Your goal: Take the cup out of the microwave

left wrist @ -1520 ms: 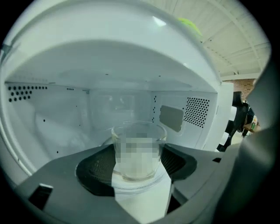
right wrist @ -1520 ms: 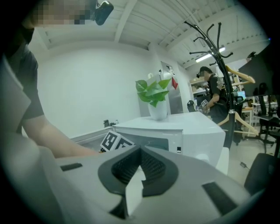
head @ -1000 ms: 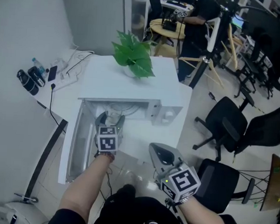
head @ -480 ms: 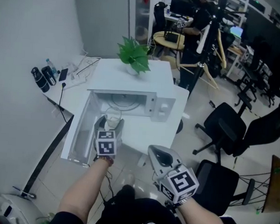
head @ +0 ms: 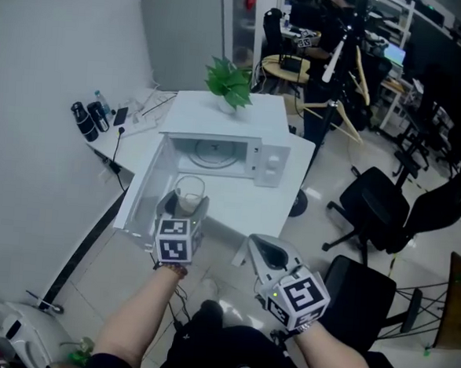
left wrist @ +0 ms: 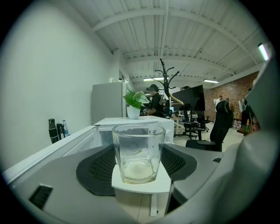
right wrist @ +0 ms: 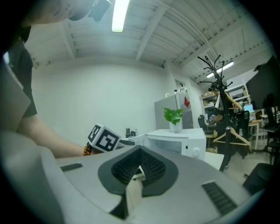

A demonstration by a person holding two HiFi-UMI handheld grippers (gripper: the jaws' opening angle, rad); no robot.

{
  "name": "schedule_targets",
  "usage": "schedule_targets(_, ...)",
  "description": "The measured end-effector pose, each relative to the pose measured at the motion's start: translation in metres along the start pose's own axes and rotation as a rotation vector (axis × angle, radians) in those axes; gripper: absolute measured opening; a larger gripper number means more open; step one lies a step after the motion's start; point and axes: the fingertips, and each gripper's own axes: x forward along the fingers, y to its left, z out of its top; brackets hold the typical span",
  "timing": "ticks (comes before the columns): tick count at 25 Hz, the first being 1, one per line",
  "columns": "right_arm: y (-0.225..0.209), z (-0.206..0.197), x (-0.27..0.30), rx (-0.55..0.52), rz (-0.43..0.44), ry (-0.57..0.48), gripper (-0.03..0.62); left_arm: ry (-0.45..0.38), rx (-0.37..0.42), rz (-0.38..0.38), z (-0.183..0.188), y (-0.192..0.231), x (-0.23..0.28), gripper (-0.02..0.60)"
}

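Observation:
A clear empty glass cup (head: 188, 192) sits between the pads of my left gripper (head: 183, 203), which is shut on its lower half. It hangs in front of the white microwave (head: 223, 116), outside the cavity and beside the open door (head: 139, 203). In the left gripper view the cup (left wrist: 138, 152) stands upright between the dark pads of that gripper (left wrist: 138, 162). The turntable (head: 214, 154) inside is bare. My right gripper (head: 263, 257) hovers lower right, off the table, jaws together with nothing between them; its own view shows the pads of this gripper (right wrist: 139, 169) meeting.
A potted plant (head: 230, 83) stands on the microwave. Bottles (head: 89, 118) and cables lie at the table's back left. Office chairs (head: 380, 204) (head: 360, 294) stand on the right, a coat rack (head: 345, 61) and a person at desks behind.
Both grippers have drawn back from the microwave. The left one has carried the cup out of the cavity mouth to in front of the table edge.

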Motion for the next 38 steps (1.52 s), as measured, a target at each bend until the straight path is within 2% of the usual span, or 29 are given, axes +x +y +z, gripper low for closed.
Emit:
schedule_targets(5,0.014,-0.002,-0.007,-0.001,0.016,0.011,0.0,-0.033,-0.009,-0.017,0.009,-0.01,-0.031,0.319)
schedule_targets(18,0.045,0.003,-0.006,0.004,0.024,0.01,0.0,-0.058,-0.001,-0.058,0.019,-0.011,-0.081,0.319)
schedule_targets(26,0.084,0.015,-0.011,0.008,-0.024,-0.011,0.002,-0.073,0.021,-0.125,0.021,-0.006,-0.131,0.319)
schedule_targets(38,0.142,0.019,-0.029,-0.005,-0.143,-0.009,0.0,-0.117,0.015,-0.246,0.018,-0.003,-0.203,0.319)
